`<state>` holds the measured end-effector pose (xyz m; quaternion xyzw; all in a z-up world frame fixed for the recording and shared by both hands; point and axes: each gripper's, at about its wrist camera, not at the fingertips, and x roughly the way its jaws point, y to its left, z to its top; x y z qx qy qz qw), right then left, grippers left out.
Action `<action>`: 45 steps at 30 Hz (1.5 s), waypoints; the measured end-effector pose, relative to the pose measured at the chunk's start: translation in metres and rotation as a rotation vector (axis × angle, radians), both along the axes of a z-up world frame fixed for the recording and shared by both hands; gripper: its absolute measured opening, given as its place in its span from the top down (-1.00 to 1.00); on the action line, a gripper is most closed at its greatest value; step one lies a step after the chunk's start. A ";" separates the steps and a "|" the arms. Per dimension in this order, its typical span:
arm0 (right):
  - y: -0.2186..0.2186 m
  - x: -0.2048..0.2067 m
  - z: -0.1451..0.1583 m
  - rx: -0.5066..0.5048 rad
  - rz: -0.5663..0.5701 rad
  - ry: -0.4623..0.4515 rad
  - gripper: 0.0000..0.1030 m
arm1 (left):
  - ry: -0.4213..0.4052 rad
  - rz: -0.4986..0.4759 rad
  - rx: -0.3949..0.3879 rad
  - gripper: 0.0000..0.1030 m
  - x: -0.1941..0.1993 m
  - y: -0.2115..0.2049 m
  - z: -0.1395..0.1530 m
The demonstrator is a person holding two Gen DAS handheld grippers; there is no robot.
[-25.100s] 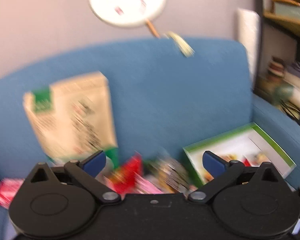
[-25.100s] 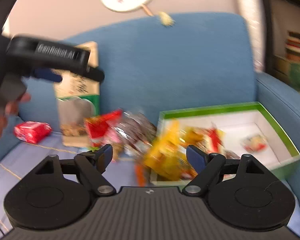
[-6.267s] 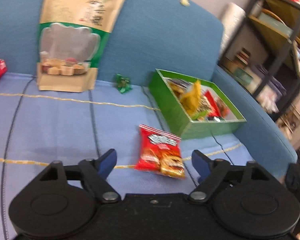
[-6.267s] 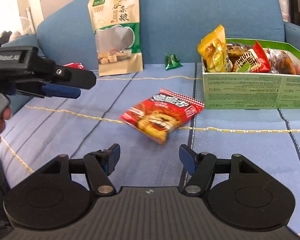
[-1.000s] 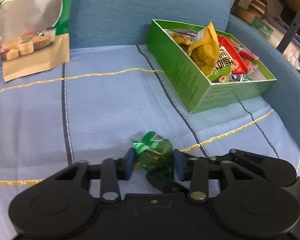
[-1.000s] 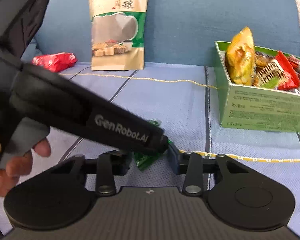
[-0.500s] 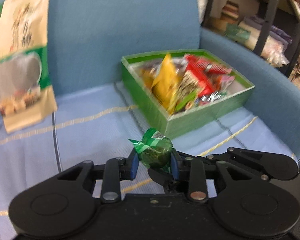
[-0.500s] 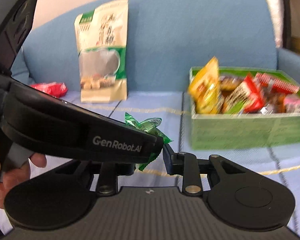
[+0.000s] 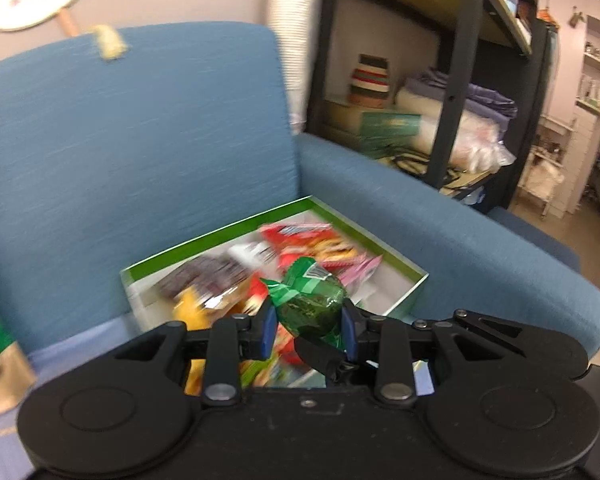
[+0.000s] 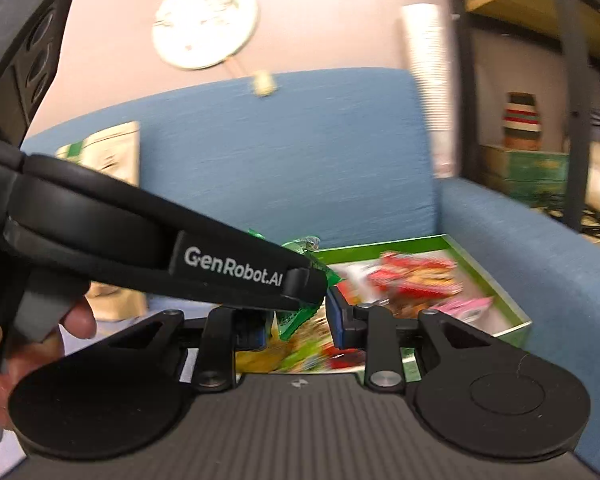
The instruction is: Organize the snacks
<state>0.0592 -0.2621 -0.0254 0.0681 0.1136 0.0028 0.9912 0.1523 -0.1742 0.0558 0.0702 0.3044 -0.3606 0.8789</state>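
While the left gripper [image 9: 309, 323] holds the green candy [image 9: 310, 303] clamped between its blue pads, high over the near end of the green box [image 9: 404, 265], the step in hand looks like the drop-off. To do it well, the carrier should probably bring the candy lower and further over the box interior before letting go, aiming at the white bare patch on the right side, since the heap of packets [image 9: 300, 246] could bounce it out. Candy: small, translucent green wrapper, twisted end sticking up-left, dark filling showing through. Right gripper [image 10: 296, 322] sits just behind the left one; its jaws stand partly apart, and whether they grip the wrapper tail between them cannot be told.
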 end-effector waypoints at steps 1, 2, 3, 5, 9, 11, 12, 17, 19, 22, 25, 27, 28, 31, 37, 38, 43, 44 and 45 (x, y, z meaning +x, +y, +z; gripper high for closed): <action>-0.007 0.004 -0.002 0.005 -0.010 0.004 0.07 | 0.008 -0.011 -0.008 -0.31 0.007 -0.008 -0.004; -0.013 0.009 -0.004 0.011 -0.018 0.011 0.07 | 0.016 -0.019 -0.014 -0.32 0.013 -0.013 -0.007; -0.020 0.013 -0.007 0.019 -0.024 0.015 0.07 | 0.031 -0.023 -0.018 -0.33 0.018 -0.019 -0.012; -0.029 0.022 -0.014 0.035 -0.028 0.027 0.07 | 0.060 -0.020 -0.020 -0.37 0.029 -0.028 -0.019; -0.037 0.040 -0.032 0.013 -0.034 0.051 -0.20 | 0.071 0.027 0.000 -1.00 0.042 -0.035 -0.032; -0.035 0.038 -0.039 -0.008 -0.067 0.058 -1.00 | 0.039 0.098 0.005 -1.00 0.039 -0.029 -0.034; -0.035 0.035 -0.042 -0.018 -0.078 0.048 -1.00 | 0.016 0.119 -0.003 -1.00 0.036 -0.024 -0.034; -0.031 0.017 -0.047 0.033 -0.070 0.066 -1.00 | 0.017 0.148 0.032 -1.00 0.024 -0.004 -0.033; -0.026 0.007 -0.046 0.046 -0.065 0.067 -1.00 | 0.011 0.169 0.041 -1.00 0.016 0.005 -0.030; -0.018 -0.007 -0.043 0.037 -0.065 0.088 -1.00 | 0.013 0.206 0.063 -1.00 0.000 0.021 -0.025; -0.010 -0.020 -0.042 0.007 -0.087 0.123 -1.00 | 0.013 0.252 0.090 -1.00 -0.014 0.036 -0.025; -0.007 -0.029 -0.040 -0.009 -0.112 0.158 -1.00 | 0.014 0.307 0.096 -1.00 -0.026 0.047 -0.026; -0.006 -0.034 -0.039 -0.011 -0.125 0.172 -1.00 | 0.016 0.329 0.095 -1.00 -0.032 0.053 -0.026; -0.006 -0.046 -0.037 -0.016 -0.151 0.210 -1.00 | 0.032 0.361 0.096 -1.00 -0.049 0.066 -0.027; -0.007 -0.064 -0.023 -0.060 -0.200 0.234 -1.00 | 0.037 0.438 0.135 -1.00 -0.073 0.078 -0.035; -0.007 -0.066 -0.022 -0.059 -0.205 0.235 -1.00 | 0.044 0.449 0.137 -1.00 -0.075 0.082 -0.036; -0.002 -0.069 -0.025 -0.069 -0.213 0.270 -1.00 | 0.032 0.492 0.161 -1.00 -0.086 0.090 -0.037; 0.000 -0.069 -0.027 -0.080 -0.212 0.282 -1.00 | 0.022 0.505 0.176 -1.00 -0.088 0.091 -0.038; 0.002 -0.069 -0.029 -0.090 -0.209 0.290 -1.00 | 0.019 0.512 0.186 -1.00 -0.089 0.092 -0.039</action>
